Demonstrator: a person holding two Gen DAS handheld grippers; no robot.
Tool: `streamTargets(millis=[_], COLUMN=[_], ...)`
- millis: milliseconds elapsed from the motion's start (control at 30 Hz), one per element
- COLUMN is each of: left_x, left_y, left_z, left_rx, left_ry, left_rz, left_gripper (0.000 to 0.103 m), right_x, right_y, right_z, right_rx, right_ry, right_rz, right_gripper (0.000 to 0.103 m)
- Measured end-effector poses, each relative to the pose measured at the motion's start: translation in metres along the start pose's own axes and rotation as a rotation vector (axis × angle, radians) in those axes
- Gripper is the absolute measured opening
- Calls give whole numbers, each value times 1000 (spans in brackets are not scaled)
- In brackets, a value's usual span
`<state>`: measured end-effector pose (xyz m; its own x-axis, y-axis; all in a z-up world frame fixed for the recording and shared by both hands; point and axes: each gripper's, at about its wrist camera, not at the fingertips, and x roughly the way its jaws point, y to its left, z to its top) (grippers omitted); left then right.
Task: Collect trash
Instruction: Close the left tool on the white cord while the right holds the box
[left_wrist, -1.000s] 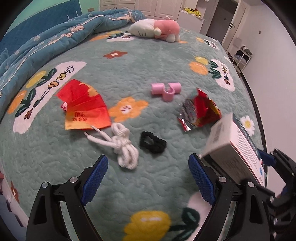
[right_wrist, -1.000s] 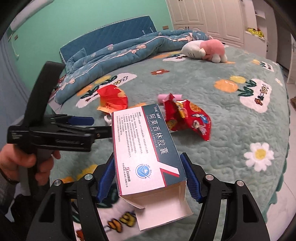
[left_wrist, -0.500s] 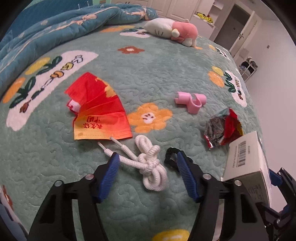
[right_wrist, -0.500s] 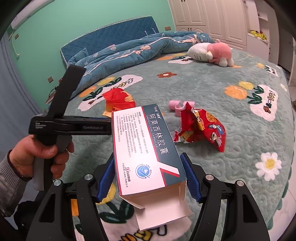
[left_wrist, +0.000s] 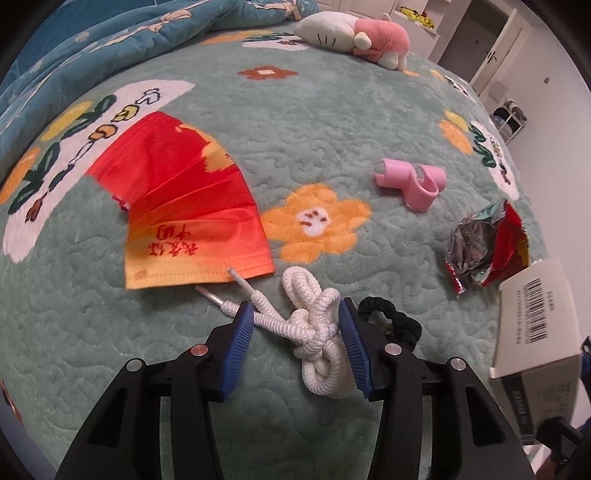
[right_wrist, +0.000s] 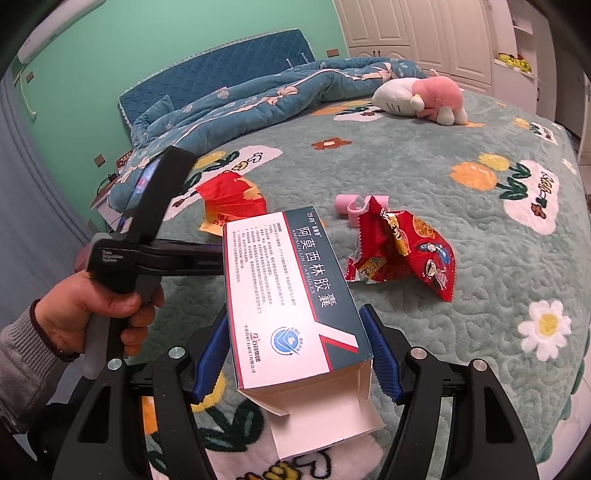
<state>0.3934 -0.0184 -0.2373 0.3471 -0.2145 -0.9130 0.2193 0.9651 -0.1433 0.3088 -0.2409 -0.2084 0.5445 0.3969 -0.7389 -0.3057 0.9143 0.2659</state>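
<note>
On a green quilted bedspread (left_wrist: 369, 122) strewn with litter, the left gripper (left_wrist: 295, 332) points steeply down over a knotted white cord (left_wrist: 317, 332) — its blue pads (left_wrist: 236, 347) stand on either side of the knot and the jaws are closing, the cord already between them. The right-hand pad lies against the bundle; the left-hand pad sits at the cord's two loose tails, with a gap to the knot itself, so the grip does not yet look firm. The cord's long axis runs from its stiff tips, up and to the left near a red and orange face mask (left_wrist: 184, 206), down to the fat loops nearest the camera, so the jaws cross it roughly at right angles. A black hair tie (left_wrist: 402, 325) sits just outside the right-hand finger, close enough to be snagged.

The right gripper (right_wrist: 295, 354) is clamped on a medicine box (right_wrist: 291, 295) with its end flap hanging open, held above the bed. In its view the person's left hand (right_wrist: 92, 314) grips the other tool's handle. A torn red snack wrapper (right_wrist: 402, 251) and a pink plastic clip (left_wrist: 413, 181) lie further out, nearer the right gripper, and a plush toy (right_wrist: 424, 96) rests at the far edge.
</note>
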Motion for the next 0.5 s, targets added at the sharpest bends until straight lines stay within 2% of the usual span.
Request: streamTargets(millis=[200, 500], left_x=[7, 4], left_y=[1, 6], left_z=[-2, -6], left_rx=[4, -22], left_ry=[-2, -10], left_rz=[12, -5], left_gripper=[49, 33], right_x=[1, 1], right_y=[-4, -4], right_z=[0, 0], right_rx=[6, 5], right_ry=[5, 2], right_rz=[-4, -6], right_gripper=[67, 67])
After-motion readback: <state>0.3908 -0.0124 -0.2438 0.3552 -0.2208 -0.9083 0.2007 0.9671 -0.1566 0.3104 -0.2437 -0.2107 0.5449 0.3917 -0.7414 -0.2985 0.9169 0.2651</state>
